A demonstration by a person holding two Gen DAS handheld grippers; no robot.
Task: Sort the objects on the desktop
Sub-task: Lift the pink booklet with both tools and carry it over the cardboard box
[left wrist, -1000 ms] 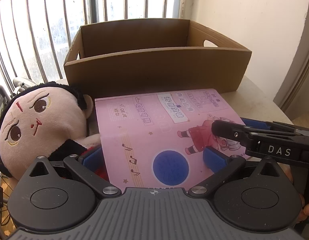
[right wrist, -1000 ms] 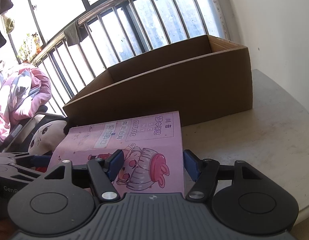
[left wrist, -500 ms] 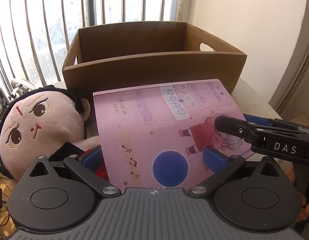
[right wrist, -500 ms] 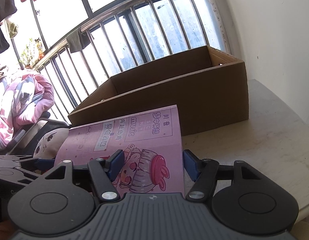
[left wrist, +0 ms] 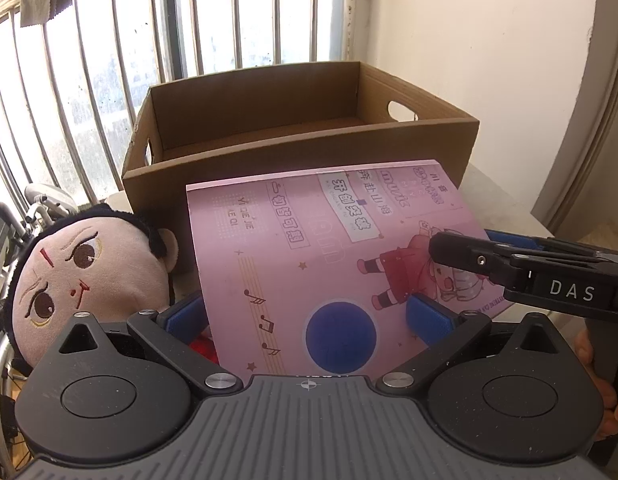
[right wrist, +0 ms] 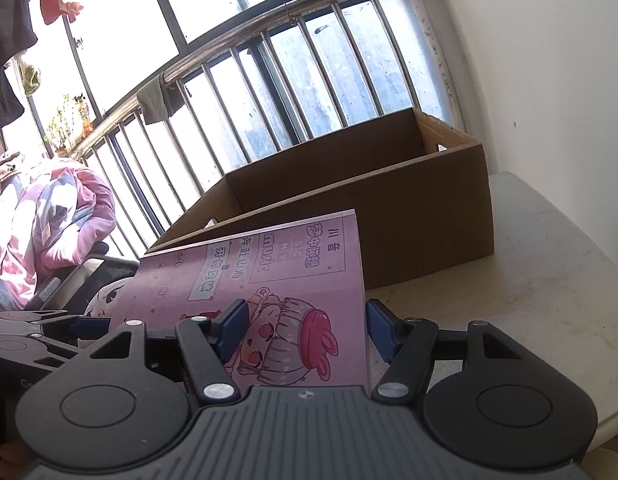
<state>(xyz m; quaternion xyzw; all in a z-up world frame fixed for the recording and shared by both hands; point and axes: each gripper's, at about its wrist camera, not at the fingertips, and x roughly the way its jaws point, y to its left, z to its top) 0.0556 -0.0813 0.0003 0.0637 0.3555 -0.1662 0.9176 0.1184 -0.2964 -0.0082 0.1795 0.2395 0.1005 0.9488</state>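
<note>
Pink book (left wrist: 329,264) mid-frame, tilted up in front of box (left wrist: 301,148). Left gripper (left wrist: 309,316) jaws and right gripper (right wrist: 305,328) jaws wide, book edges between pads; clamped or not, cannot tell. Doll (left wrist: 89,276) lower left, beside book.

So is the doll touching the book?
Cannot tell. In the left wrist view the doll shows a gap at its ear, but its red body disappears behind the book.

Both cams ride the wrists, looking fwd along the fingers, tilted down over the table (right wrist: 549,280) — left one steeper. Each sits v. close to the pink booklet (left wrist: 309,248). Shared: booklet, cardboard box (left wrist: 301,160) (right wrist: 389,216) behind it, window bars (left wrist: 149,40) — and each other's claw.
</note>
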